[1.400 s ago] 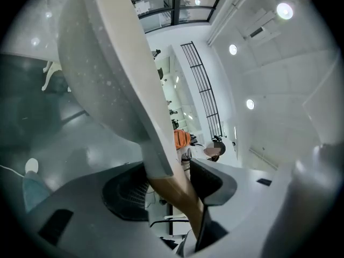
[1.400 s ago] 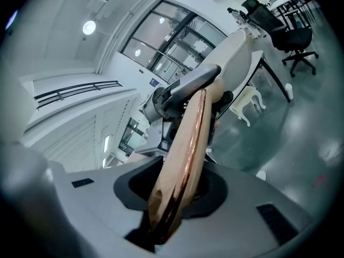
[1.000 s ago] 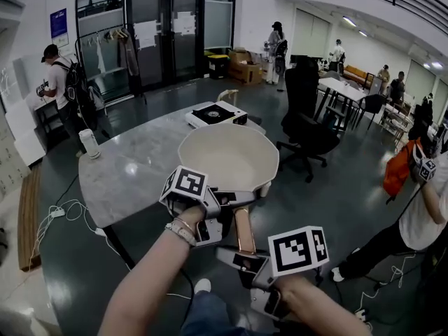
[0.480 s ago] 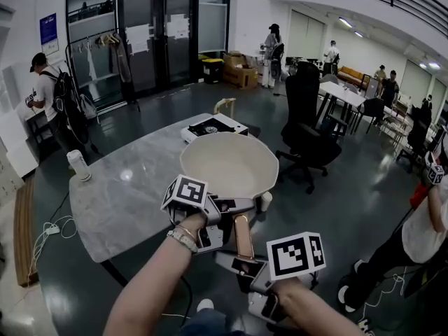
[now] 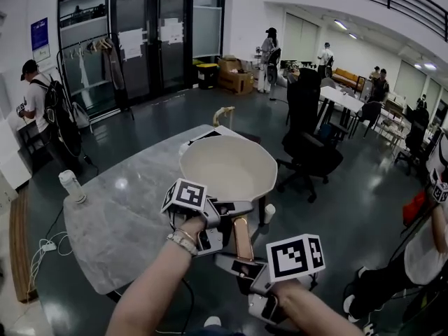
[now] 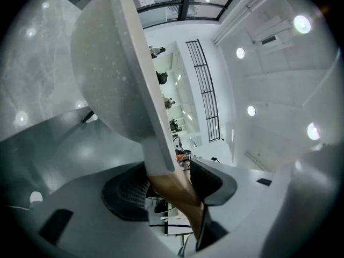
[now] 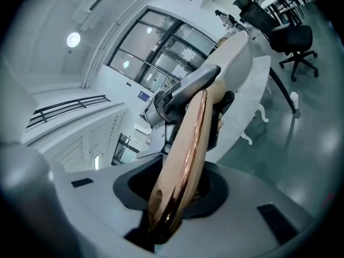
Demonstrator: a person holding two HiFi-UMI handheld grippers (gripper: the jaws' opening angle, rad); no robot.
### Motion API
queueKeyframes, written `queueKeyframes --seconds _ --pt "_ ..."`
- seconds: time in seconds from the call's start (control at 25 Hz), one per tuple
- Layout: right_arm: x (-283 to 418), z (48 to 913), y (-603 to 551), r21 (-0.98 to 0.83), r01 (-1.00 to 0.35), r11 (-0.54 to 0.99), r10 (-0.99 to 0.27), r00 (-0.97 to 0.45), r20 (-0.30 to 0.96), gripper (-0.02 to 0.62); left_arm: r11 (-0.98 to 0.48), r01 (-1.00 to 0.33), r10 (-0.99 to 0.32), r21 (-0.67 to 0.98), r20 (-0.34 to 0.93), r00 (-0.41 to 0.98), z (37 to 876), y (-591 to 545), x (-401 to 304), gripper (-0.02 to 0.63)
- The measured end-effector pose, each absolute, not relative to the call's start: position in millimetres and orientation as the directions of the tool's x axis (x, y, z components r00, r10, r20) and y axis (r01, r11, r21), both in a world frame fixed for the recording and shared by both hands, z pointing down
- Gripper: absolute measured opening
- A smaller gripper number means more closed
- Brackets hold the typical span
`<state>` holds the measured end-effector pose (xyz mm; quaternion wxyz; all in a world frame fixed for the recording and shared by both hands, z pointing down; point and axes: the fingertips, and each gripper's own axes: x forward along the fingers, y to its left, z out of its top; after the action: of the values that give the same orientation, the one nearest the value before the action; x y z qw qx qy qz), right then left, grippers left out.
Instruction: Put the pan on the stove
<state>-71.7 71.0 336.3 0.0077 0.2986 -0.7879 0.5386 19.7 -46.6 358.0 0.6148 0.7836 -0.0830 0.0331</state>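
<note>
A cream pan (image 5: 227,165) with a copper handle (image 5: 242,235) hangs level over the near edge of the grey marble table (image 5: 119,219). My left gripper (image 5: 232,212) is shut on the handle where it meets the pan body. In the left gripper view the handle (image 6: 173,186) sits between the pads, under the pan (image 6: 110,74). My right gripper (image 5: 236,263) is shut on the handle's end; in the right gripper view the handle (image 7: 185,155) runs out from the pads. The stove (image 5: 201,137) is mostly hidden behind the pan's far rim.
A white bottle (image 5: 72,186) stands at the table's left edge. A black office chair (image 5: 308,145) is right of the table, with a small white cup (image 5: 269,213) under the pan's right side. Several people stand around the room.
Both grippers have carried the pan forward over the table. The stove, plainly seen beyond the pan before, is now almost covered by its rim.
</note>
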Motion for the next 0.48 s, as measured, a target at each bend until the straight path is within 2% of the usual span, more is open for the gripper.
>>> queueKeyframes --seconds 0.48 --pt "-63.4 345.0 10.1 -0.827 -0.503 0.25 -0.432 -0.823 0.37 0.118 -0.225 -0.145 -0.116 0.963 0.121 0.986 364.6 -110.4 23.5 0.247"
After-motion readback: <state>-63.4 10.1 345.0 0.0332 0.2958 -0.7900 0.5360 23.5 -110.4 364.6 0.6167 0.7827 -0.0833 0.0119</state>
